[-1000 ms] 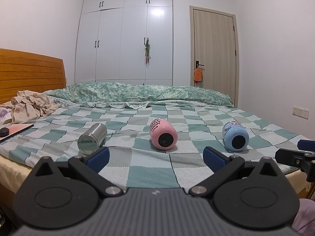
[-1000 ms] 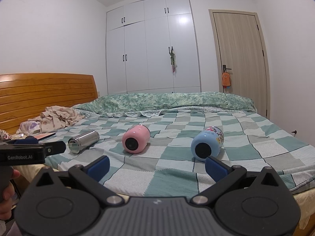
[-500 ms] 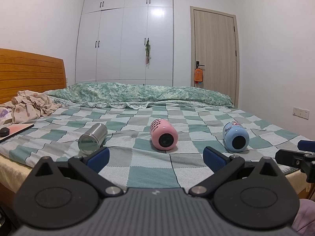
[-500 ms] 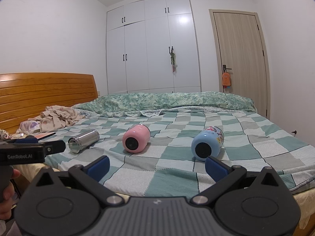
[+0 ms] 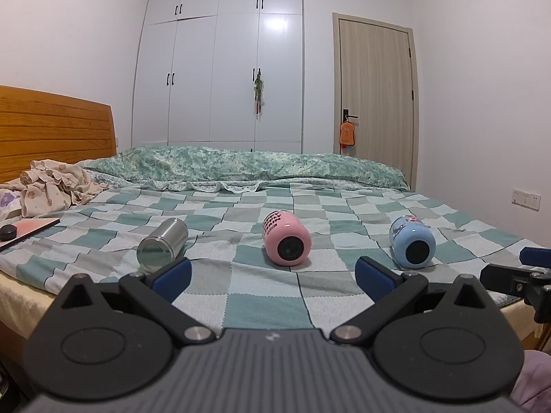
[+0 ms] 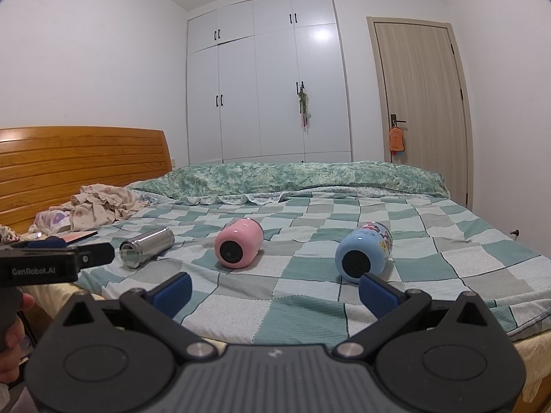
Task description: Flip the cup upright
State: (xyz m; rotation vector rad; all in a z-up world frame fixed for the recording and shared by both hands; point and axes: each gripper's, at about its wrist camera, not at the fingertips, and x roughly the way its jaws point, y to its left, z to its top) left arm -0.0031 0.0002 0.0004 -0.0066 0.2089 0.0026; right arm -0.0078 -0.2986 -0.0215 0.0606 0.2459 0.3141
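Three cups lie on their sides on the checked bedspread, open ends toward me: a steel cup point(image 5: 163, 246) point(image 6: 147, 247) at the left, a pink cup point(image 5: 286, 243) point(image 6: 239, 243) in the middle, a blue cartoon cup point(image 5: 412, 246) point(image 6: 364, 253) at the right. My left gripper point(image 5: 273, 277) is open and empty at the bed's near edge, in front of the pink cup. My right gripper point(image 6: 275, 290) is open and empty, short of the pink and blue cups. Each gripper shows at the edge of the other's view.
The bed point(image 5: 241, 296) has a wooden headboard point(image 5: 51, 127) at the left, crumpled clothes point(image 5: 55, 186) and a pink book point(image 5: 31, 227) near it, and a folded green quilt point(image 5: 261, 165) at the back. A wardrobe and a door stand behind.
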